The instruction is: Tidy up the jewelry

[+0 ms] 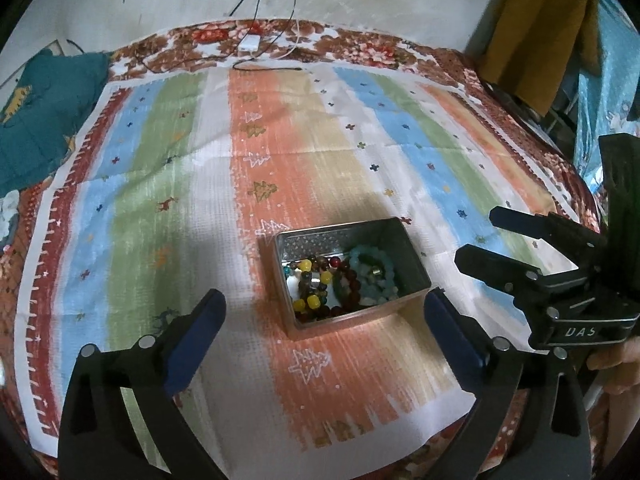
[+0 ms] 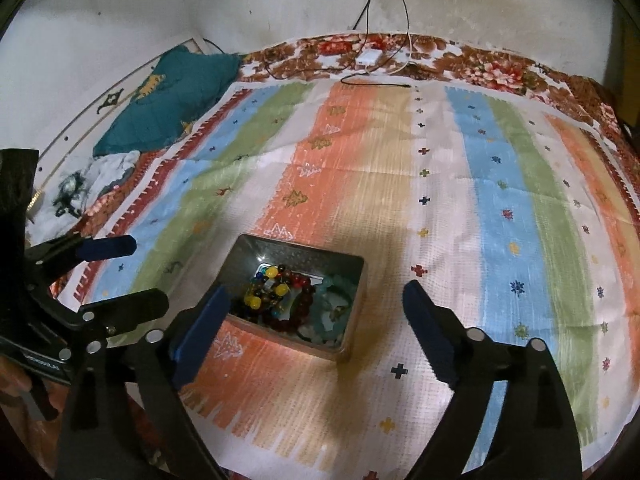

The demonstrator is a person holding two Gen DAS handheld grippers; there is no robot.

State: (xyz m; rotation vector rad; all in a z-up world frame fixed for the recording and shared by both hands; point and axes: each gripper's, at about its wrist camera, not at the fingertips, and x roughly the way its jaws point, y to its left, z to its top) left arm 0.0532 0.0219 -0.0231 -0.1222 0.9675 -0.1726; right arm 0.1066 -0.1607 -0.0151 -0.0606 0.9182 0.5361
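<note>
Home bedroom, lived-in. Bed with floral bedsheet (image 2: 500, 68), striped cloth (image 2: 400, 160) spread over it, teal pillow (image 2: 172, 92) by stained white wall (image 2: 200, 0). Charger cables (image 2: 372, 8) hang down to a white adapter (image 2: 367, 58). Clothes hanging (image 1: 536, 28) at the side.

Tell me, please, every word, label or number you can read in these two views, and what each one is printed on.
"DAS": pale letters on the black body of the right gripper, seen from the left wrist view.
A pale strip of lettering on the body of the left gripper, seen from the right wrist view: too blurred to read.
Nothing legible on the metal tin.
</note>
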